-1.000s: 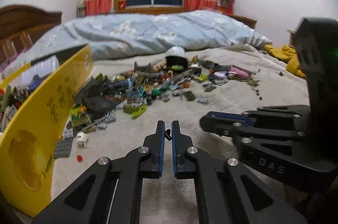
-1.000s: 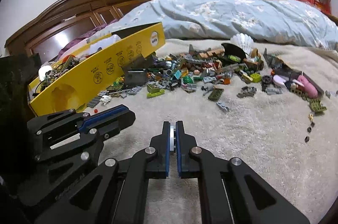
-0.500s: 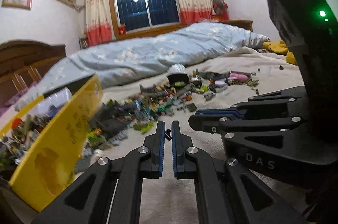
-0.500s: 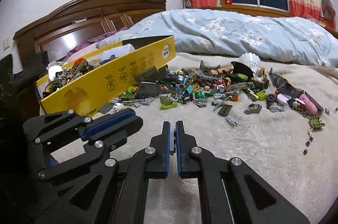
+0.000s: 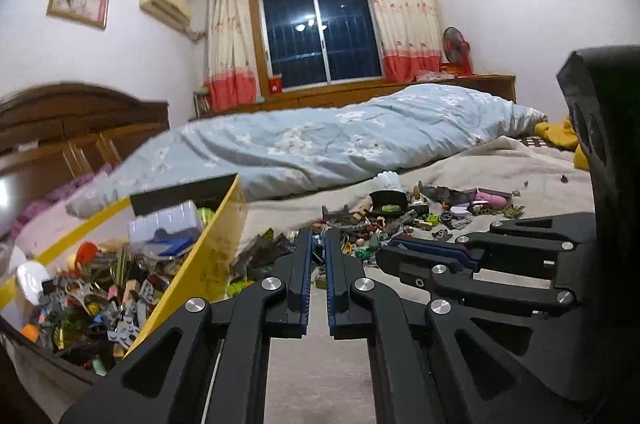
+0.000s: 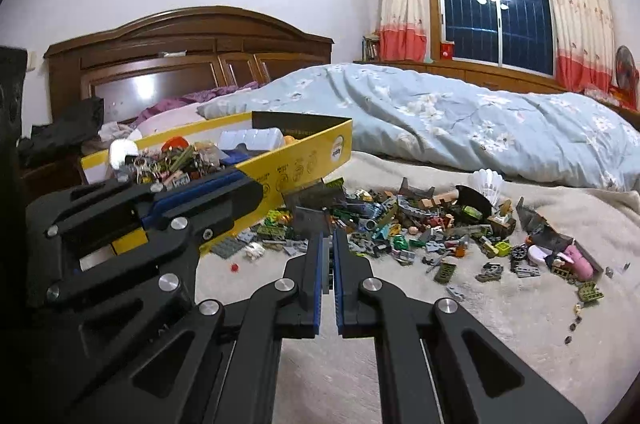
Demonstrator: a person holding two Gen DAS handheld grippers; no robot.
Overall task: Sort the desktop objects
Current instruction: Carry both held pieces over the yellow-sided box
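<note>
A heap of small toy bricks (image 6: 404,224) lies on the beige blanket; it also shows in the left wrist view (image 5: 384,220). A yellow box (image 6: 304,160) full of sorted pieces stands at the left, and in the left wrist view (image 5: 208,264) it is close at the lower left. My left gripper (image 5: 316,248) is shut on a small dark piece (image 5: 317,256), raised beside the box. My right gripper (image 6: 328,248) is shut on a small grey piece (image 6: 327,256), held above the blanket in front of the heap. Each gripper shows in the other's view, the left (image 6: 224,192) and the right (image 5: 404,252).
A blue flowered duvet (image 6: 440,120) lies behind the heap. A wooden headboard (image 6: 192,52) stands at the back left. A white shuttlecock (image 6: 488,184) and a pink item (image 6: 576,260) lie at the heap's right. A red bead (image 6: 234,267) lies near the box.
Both grippers have risen and tilted up, each staying shut on its piece. The left gripper has moved left, close beside the yellow box, whose inside now shows.
</note>
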